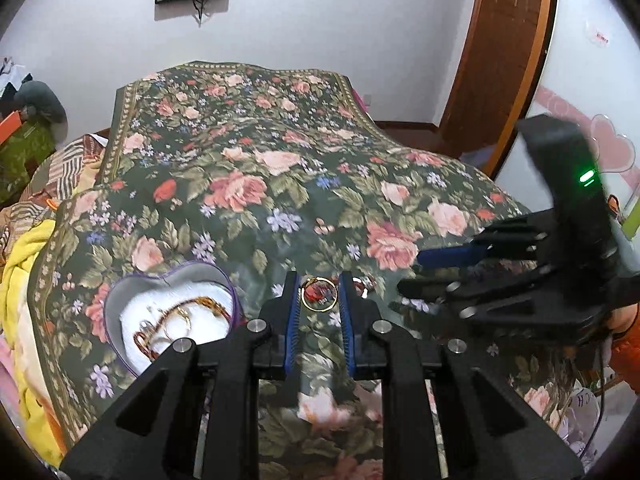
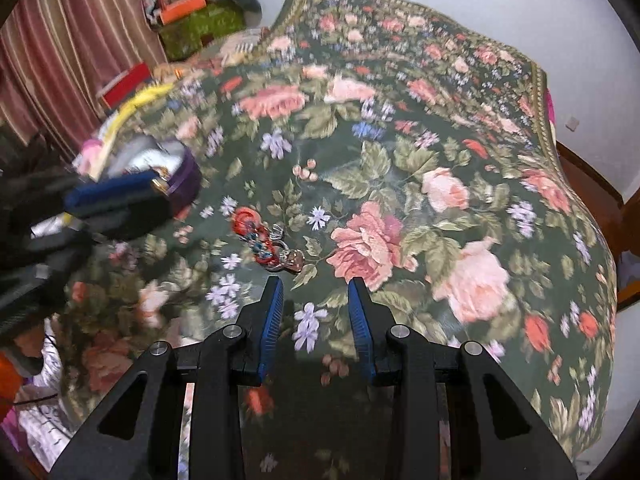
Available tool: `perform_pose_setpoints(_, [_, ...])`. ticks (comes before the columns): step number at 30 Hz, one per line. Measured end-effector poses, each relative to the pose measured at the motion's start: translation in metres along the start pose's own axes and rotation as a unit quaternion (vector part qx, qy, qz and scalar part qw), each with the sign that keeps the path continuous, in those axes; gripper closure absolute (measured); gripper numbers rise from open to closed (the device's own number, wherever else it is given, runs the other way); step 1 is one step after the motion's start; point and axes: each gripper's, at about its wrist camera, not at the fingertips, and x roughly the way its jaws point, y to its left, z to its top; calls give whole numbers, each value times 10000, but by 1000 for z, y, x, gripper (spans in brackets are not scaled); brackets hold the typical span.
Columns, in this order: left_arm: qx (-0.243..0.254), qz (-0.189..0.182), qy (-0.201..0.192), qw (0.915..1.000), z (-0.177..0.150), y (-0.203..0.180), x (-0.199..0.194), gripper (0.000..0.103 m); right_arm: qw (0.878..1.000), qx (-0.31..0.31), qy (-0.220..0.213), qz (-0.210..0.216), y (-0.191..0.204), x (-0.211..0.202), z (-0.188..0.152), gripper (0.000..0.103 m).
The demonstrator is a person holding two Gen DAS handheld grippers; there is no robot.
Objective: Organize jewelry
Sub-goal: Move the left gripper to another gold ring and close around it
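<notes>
gold ring (image 1: 319, 294) | thin round band | between left gripper (image 1: 319, 280) fingers

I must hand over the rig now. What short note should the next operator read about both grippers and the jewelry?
Left gripper: open, its fingers either side of the gold ring on the floral bedspread; not gripped.
Right gripper: open and empty, pointing at the red beaded piece and the silver trinkets beside it.
Done: an amber chain and some rings lie in the heart-shaped box.
Left: the gold ring, the red piece and the trinkets remain outside the box.
</notes>
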Motion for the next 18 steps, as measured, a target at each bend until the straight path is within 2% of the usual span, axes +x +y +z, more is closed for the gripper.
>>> perform_pose_setpoints(5, [-44,-78,-11,10000,0,5,5,85,9996,-222,197,-9,6,13,5,73])
perform_pose_setpoints(15, [-177,-133,72,9997,-5,13,17,85,9978,-616,131,-207,18,25,13,73])
perform_pose_setpoints(16, [-184,-129,77,9997,-5,14,17,85,9977,-638,111,-214,19,25,13,74])
perform_pose_setpoints(18, [-210,-133,78,9997,-6,15,16,85,9978,-639,91,-159,19,25,14,90])
